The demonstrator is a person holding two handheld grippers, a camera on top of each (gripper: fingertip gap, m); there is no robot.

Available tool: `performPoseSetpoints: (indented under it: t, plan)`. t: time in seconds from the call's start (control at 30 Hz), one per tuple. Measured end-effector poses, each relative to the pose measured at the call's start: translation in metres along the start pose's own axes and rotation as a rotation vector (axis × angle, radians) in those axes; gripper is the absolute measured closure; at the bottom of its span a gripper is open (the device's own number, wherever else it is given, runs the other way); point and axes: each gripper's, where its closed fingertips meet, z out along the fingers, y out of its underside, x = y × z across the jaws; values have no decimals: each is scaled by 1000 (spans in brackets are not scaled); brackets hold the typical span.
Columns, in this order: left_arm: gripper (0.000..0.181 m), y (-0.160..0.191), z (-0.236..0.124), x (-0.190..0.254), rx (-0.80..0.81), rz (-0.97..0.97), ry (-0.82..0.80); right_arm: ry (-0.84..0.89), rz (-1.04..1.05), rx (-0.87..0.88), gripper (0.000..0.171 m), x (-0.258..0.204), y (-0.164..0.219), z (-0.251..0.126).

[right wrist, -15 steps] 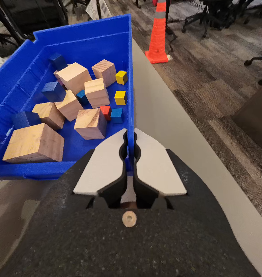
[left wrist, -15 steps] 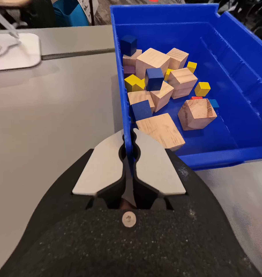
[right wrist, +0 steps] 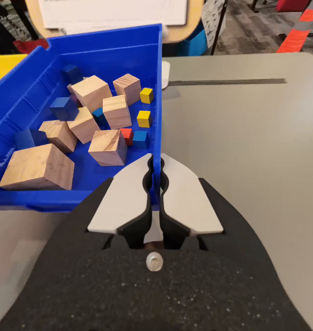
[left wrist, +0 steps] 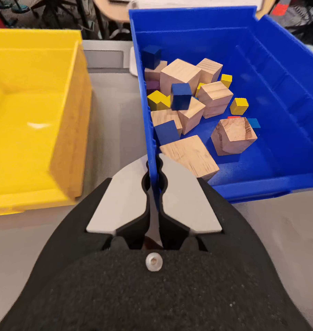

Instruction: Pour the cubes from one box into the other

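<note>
left wrist view: close behind its fingers (left wrist: 184,188), facing along blue box (left wrist: 259,53) left wall, yellow box (left wrist: 35,107) to the left | right wrist view: close behind its fingers (right wrist: 127,189), facing along right wall, tabletop (right wrist: 241,143) to the right | shared: blue box interior, cubes (right wrist: 105,148)
</note>
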Motion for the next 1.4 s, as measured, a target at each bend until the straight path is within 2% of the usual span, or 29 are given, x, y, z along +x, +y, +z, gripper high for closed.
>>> performPoseSetpoints:
  t: [0.1,0.2,0.3,0.37,0.43,0.5,0.6,0.67,0.73,0.8,0.83,0.87,0.9,0.97,1.07,1.13,1.23,1.3,1.33,1.37,1.4]
  plan:
    - [178,15,12,-28,-48,36,26,-2,22,-54,169,-25,19,16]
    - [177,24,18,-43,-42,88,56,17,-4,-23,169,-37,34,23]
    - [153,16,-15,-47,2,43,168,-30,-26,15,161,-41,31,6]
    - [152,7,-53,-70,62,-29,198,-89,-48,122,157,-40,14,-21]
    - [152,3,-88,-111,114,-145,190,-202,-87,226,152,-52,1,-50]
    - [150,12,-104,-172,111,-207,95,-289,-178,242,151,-73,2,-67]
    - [148,26,-100,-269,110,-209,-122,-404,-255,150,150,-114,27,-75]
    - [147,34,-78,-299,55,-202,-157,-508,-237,131,150,-151,43,-82]
    - [144,34,-49,-301,5,-174,-127,-622,-246,64,150,-191,67,-90]
    - [145,21,-26,-301,21,-99,-155,-733,-262,-18,148,-227,91,-104]
    - [150,16,-15,-303,19,-52,-184,-770,-264,-39,148,-239,100,-111]
    - [168,16,-5,-304,-3,-34,-194,-792,-275,-54,149,-249,108,-116]
    - [176,15,1,-300,-11,-73,-149,-795,-298,-68,149,-254,114,-118]
    - [178,18,-3,-294,-30,-143,-113,-760,-350,-78,149,-256,119,-116]
    - [178,38,-36,-288,-45,-110,-159,-676,-345,-62,148,-248,110,-104]
    - [178,57,-70,-283,-39,-120,-194,-638,-297,-67,140,-248,105,-94]
    - [178,87,-124,-279,-29,-89,-307,-583,-236,-58,124,-259,100,-82]
    - [177,104,-153,-271,-21,-82,-336,-577,-238,-42,124,-276,98,-80]
    - [177,111,-165,-265,-22,-94,-335,-596,-247,-51,125,-288,100,-81]
    - [177,117,-175,-259,-24,-98,-334,-603,-249,-73,138,-297,104,-81]
    - [177,122,-184,-253,-19,-99,-333,-538,-237,-93,152,-295,105,-77]
